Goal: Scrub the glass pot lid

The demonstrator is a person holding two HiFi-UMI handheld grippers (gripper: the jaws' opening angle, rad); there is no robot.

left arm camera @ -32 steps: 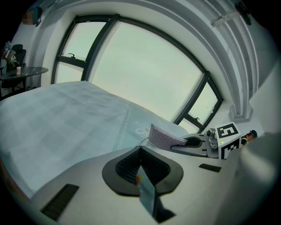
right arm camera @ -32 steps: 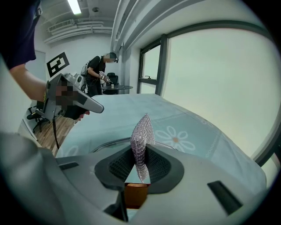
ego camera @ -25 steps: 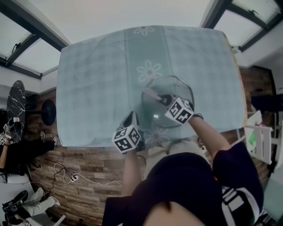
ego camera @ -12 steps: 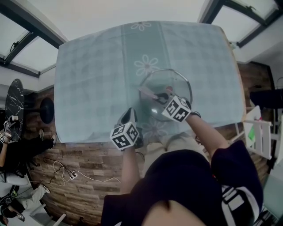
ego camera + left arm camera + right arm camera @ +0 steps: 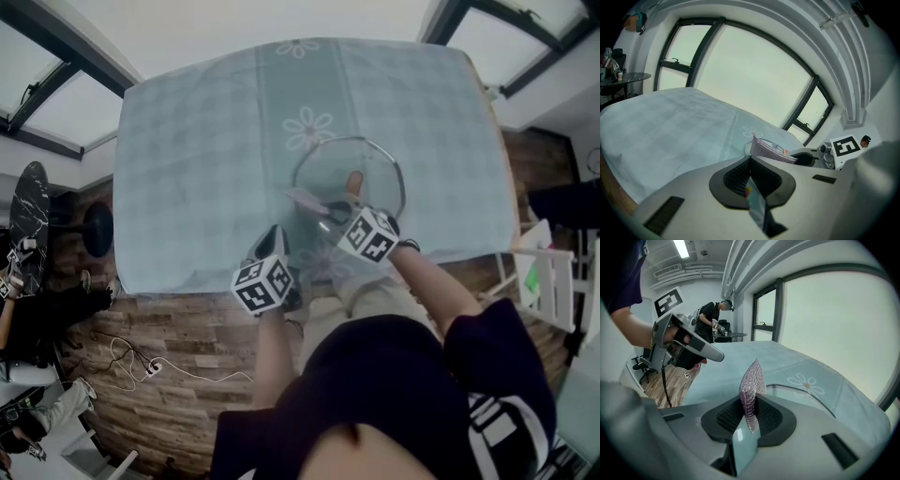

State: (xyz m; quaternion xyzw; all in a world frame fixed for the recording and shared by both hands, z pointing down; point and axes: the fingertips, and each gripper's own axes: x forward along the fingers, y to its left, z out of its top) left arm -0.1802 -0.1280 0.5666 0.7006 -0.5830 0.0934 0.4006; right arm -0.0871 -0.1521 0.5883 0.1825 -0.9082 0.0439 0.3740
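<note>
**Scrubber over the lid, spare gripper parked beside it**

Start with the surface [image 5: 187, 169]. It is covered by a pale blue-green cloth, checked, with a daisy band running under the lid. The soft weave probably helps keep smooth glass from skating while you rub.

The lid [image 5: 323, 169] lies flat on that cloth, a clear round dome with a thin bright metal rim. Laid this way, its broad upper face is open to you and the rim carries the load.

Your right hand-held gripper [image 5: 333, 211] reaches in over the lid's near edge. Its jaws are clamped on the scrubber, whose lower edge sits deep between the ribbed black pads. That deep bite looks meant to stop the pad folding or slipping out once you press down.

Your left hand-held gripper [image 5: 751, 171] sits off the lid's near-left side, over the cloth. Its jaws are together with nothing between them and it does not touch the glass. It seems held back as a spare, near enough to brace the rim if the lid starts to turn.

The scrubber [image 5: 752, 380] is a thin, flat pad of shiny silvery-lilac mesh, coarse and woven. It stands up out of the jaws and hangs over the lid's left half. Whether it touches the glass I cannot tell.

The knob [image 5: 353, 181] at the lid's centre is small and brownish. The scrubber lies just left of it, so you will probably have to work around it.
</note>
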